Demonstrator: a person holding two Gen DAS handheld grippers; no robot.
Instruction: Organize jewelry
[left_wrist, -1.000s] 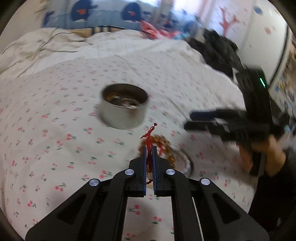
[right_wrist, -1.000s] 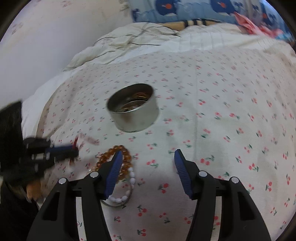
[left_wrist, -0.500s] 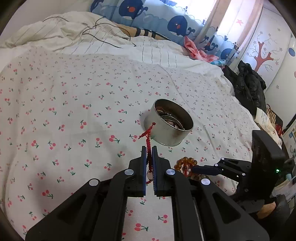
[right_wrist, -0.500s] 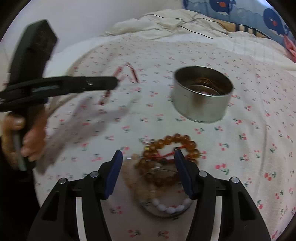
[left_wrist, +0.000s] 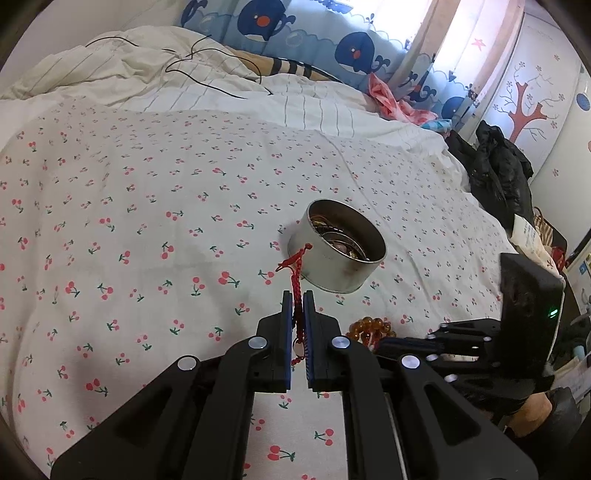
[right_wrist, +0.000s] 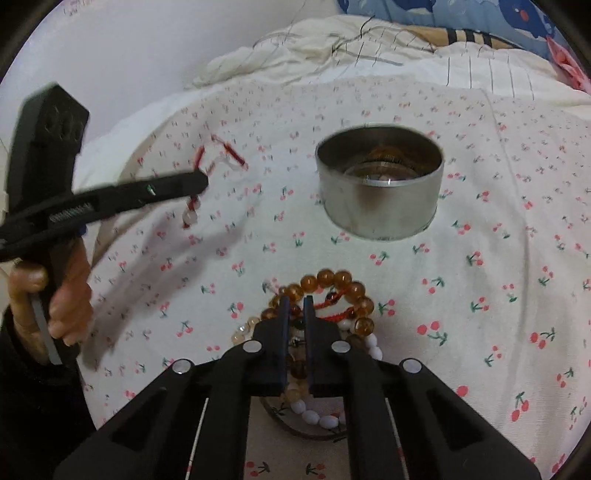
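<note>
**Right claw just clamped into the bracelet pile; left one hauling the red cord**

Right gripper (right_wrist: 296, 306): half a second back its jaws stood wide over the pile, now they've snapped to almost closed. They sit down in the heap of bracelets (right_wrist: 325, 332) on the cherry-print bedsheet (right_wrist: 498, 277). Between the blue pads I can see beads and a bit of cord, so it reads as clenched on something from the pile. Which strand it has, I can't tell: the amber bead bracelet (right_wrist: 343, 284) loops around the tips, the white bead strand (right_wrist: 314, 415) lies lower, under the fingers. Nothing lifted yet.

Left gripper (left_wrist: 297, 314): clenched on the red cord bracelet (left_wrist: 295, 273), unchanged from a second ago. The cord sticks up out of the pads with its knotted end free, and a pale bead hangs below. It has swung away from the pile; in its own view the tin now sits just past the cord tip. In the right wrist view it hangs clear of the sheet, left of the tin. The person's hand (right_wrist: 55, 295) is wrapped on its handle.

Round metal tin (left_wrist: 338, 251): upright on the sheet, open, several pieces already inside.

Read: two pieces in play at once. The cord looks next to go in; it isn't over the rim yet. Right pick is only just made. Risk is tangled strands, so a lift may drag more than one bracelet.
</note>
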